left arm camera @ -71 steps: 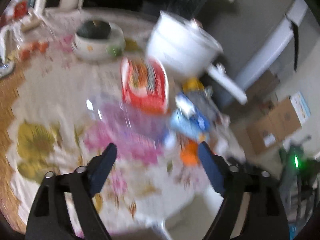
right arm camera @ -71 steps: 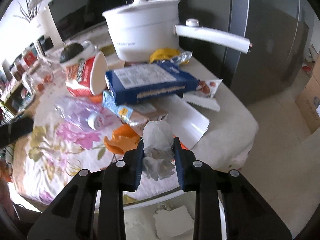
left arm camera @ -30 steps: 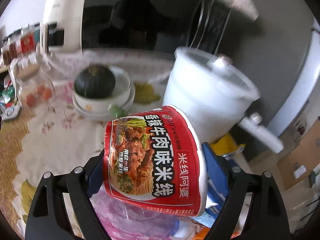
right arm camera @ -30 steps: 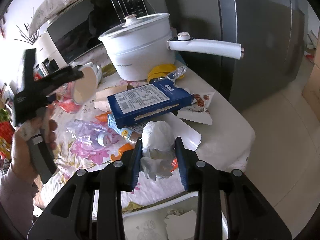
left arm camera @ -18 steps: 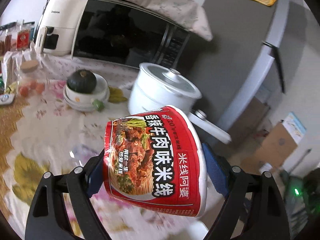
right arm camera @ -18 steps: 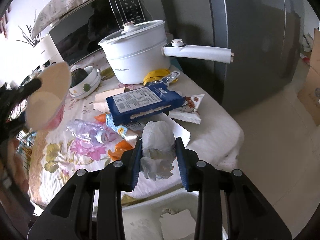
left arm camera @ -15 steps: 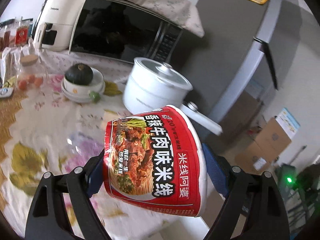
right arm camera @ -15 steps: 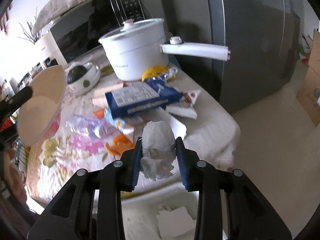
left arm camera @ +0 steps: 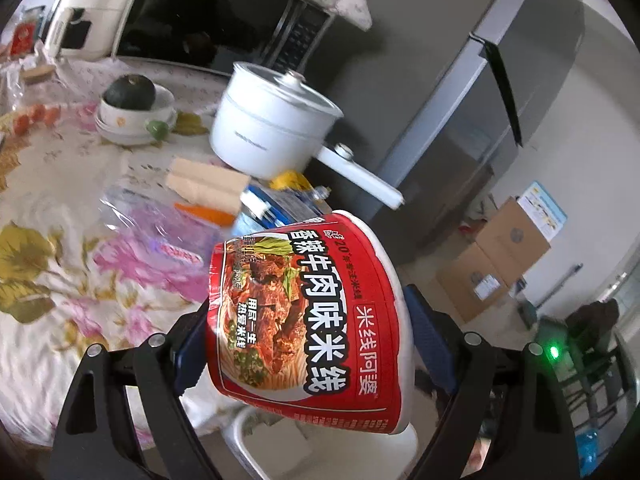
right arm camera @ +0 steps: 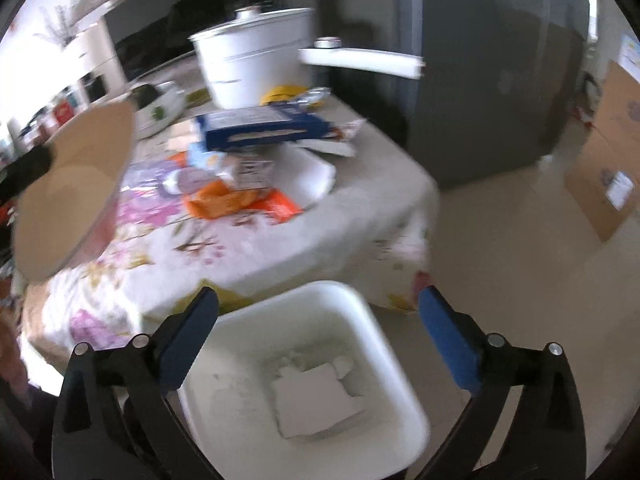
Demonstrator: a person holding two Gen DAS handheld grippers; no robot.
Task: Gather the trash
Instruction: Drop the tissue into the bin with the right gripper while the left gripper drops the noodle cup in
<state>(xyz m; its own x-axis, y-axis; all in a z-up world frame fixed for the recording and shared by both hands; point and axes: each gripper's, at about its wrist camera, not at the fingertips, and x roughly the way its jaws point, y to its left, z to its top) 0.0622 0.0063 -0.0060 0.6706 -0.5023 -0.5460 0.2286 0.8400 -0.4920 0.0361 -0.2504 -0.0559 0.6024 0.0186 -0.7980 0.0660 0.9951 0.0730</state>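
Observation:
My left gripper (left arm camera: pixel 308 344) is shut on a red instant-noodle cup (left arm camera: pixel 308 312), held tilted in the air over the table's edge. In the right wrist view the cup's tan round end (right arm camera: pixel 76 192) shows at the far left. My right gripper (right arm camera: pixel 318 316) hangs over a white bin (right arm camera: pixel 240 380) on the floor by the table. Its jaws are opening and nothing is between them. White paper scraps (right arm camera: pixel 316 400) lie at the bin's bottom. A blue box (right arm camera: pixel 264 124), an orange wrapper (right arm camera: pixel 224 200) and a clear plastic bottle (right arm camera: pixel 180 178) lie on the flowered tablecloth.
A white pot (left arm camera: pixel 272 128) with a long handle stands at the table's back, beside a bowl holding a dark squash (left arm camera: pixel 128 92). A microwave (left arm camera: pixel 208 28) and a grey fridge (left arm camera: pixel 460 100) stand behind. Cardboard boxes (left arm camera: pixel 500 256) sit on the floor at the right.
The right gripper has opened and let go of the crumpled white tissue, and has swung over the bin. The left gripper has carried the noodle cup toward the table's edge.

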